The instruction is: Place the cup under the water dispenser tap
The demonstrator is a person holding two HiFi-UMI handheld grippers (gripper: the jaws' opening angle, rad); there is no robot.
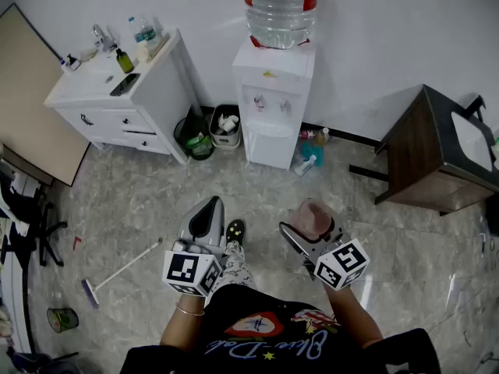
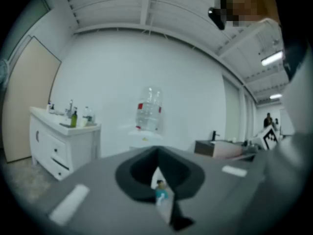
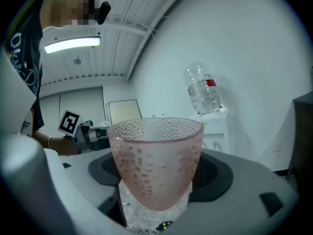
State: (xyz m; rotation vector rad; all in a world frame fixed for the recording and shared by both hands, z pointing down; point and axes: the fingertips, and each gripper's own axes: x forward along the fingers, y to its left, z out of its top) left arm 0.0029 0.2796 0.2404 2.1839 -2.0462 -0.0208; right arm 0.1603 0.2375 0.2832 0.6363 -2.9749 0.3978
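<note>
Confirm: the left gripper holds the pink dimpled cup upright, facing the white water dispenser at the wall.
Wrong gripper: the right gripper holds the pink dimpled translucent cup upright, facing the white water dispenser at the wall. The right gripper view shows it; the left gripper is empty.

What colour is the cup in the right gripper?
Translucent pink cup, dimpled; clearest in the right gripper view.

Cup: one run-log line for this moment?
cup: upright, held by right hand-held gripper | left hand-held gripper: shut, empty | water dispenser: ahead, not reached
</note>
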